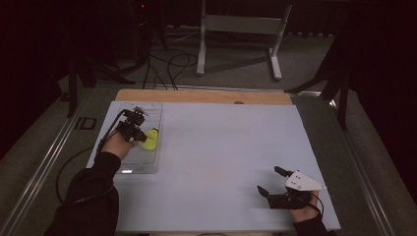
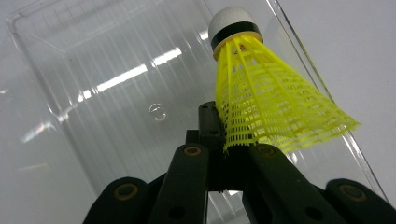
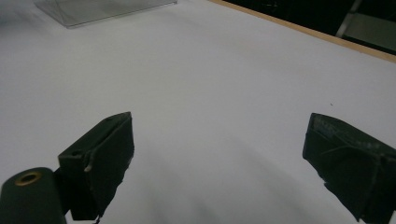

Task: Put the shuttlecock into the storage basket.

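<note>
Over the clear tray [image 2: 93, 70], left claw [image 2: 223, 140] pinches a yellow, white-capped shuttlecock [image 2: 266, 102].

We see a shuttlecock [image 2: 275, 100] with a bright yellow skirt in a fine lattice of ribs and slots, a white cap and a black band under it. The tray [image 2: 93, 70] is clear plastic (faint ribbed lines run across its floor). Our table [image 1: 221, 157] is pale white with a tan wooden edge; both grippers' jaws are black.
</note>
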